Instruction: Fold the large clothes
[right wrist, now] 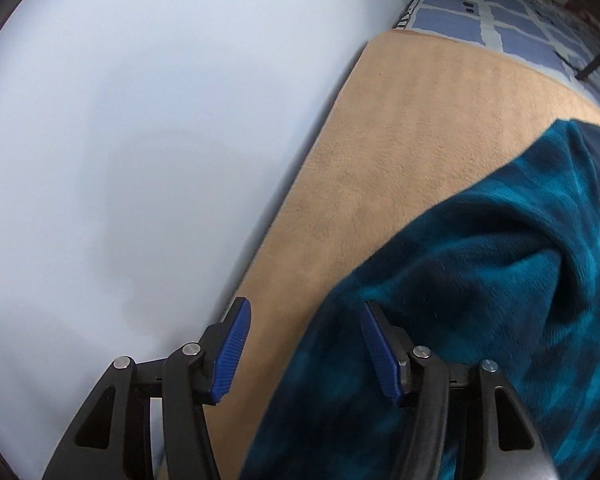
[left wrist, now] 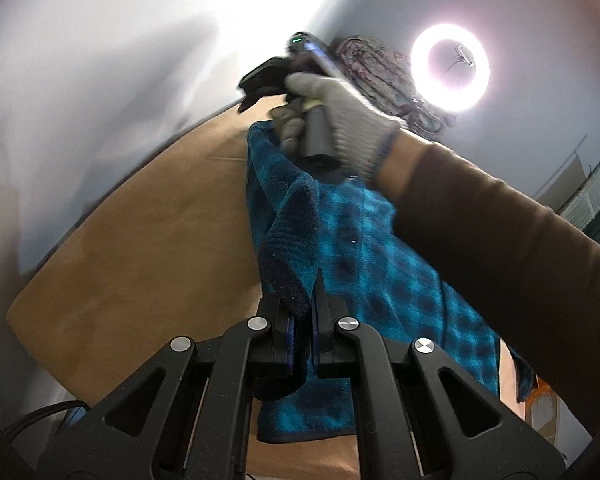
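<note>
A teal and navy checked fleece garment [left wrist: 364,248] lies along a tan padded surface [left wrist: 148,240]. My left gripper [left wrist: 303,300] is shut on a dark navy edge of the garment near its front end. In the left wrist view a gloved hand holds the right gripper [left wrist: 260,84] at the garment's far end. In the right wrist view my right gripper [right wrist: 304,344] is open, its blue pads [right wrist: 232,352] wide apart, with the garment [right wrist: 480,300] passing under the right finger and the tan surface [right wrist: 400,140] under the left.
A white wall [left wrist: 100,80] runs along the tan surface's left edge. A ring light [left wrist: 450,68] shines at the upper right beside a patterned cloth heap [left wrist: 376,68]. A blue and white checked cover [right wrist: 500,12] lies beyond the tan surface's far end.
</note>
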### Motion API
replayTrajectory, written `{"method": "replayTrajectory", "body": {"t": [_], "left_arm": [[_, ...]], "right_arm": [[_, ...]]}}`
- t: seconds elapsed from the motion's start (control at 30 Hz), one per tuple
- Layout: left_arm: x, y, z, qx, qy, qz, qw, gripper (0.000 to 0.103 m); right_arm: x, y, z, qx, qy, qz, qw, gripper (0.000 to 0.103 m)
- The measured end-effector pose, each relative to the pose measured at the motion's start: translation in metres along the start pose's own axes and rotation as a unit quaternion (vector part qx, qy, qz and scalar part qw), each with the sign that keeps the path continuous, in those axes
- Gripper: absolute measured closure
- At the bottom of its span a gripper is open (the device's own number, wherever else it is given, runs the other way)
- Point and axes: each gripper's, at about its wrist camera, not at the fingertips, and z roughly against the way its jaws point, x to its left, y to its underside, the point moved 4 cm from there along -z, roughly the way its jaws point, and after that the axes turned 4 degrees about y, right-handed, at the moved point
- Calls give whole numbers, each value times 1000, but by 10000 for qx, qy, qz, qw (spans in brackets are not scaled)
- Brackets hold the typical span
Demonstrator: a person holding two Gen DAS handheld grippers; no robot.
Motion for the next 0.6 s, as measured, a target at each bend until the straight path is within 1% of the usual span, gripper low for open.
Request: {"method": "replayTrajectory", "body": {"t": [0.03,0.07,0.1,0.13,0.17,0.23,0.3,0.43,0.53,0.6], "left_arm": [[-3,0,0,1,11,-53,10000,100],[-5,0,1,-5,-2,-109,9999,100],[-7,0,2,-18,-16,-154,9999,100],[-9,0,3,-30,-26,-210,9998,100],[-10,0,4,-40,-17,-239,9997,100],[-14,0,5,-54,21,-304,9995,100],[-20,1,7,-63,31,-448,9990,100],[-41,11,9,-33,29,-984,9951,100],[-53,26,2,190,72,-1460,9891,100],[-60,39,-1,347,124,-1711,9846,100]], "right_arm": [[2,0,-5,49,177,92,9998,59],[3,0,-8,96,301,158,9994,78],[2,0,-11,139,420,195,9988,85],[0,0,-10,116,436,184,9988,96],[-3,0,-5,67,357,143,9992,102],[-14,0,13,-90,80,32,9999,103],[-29,0,35,-270,-48,-59,9996,103],[-70,7,86,-570,-469,-430,9963,103],[-103,17,119,-759,-592,-637,9933,103],[-123,26,127,-820,-568,-781,9919,103]]}}
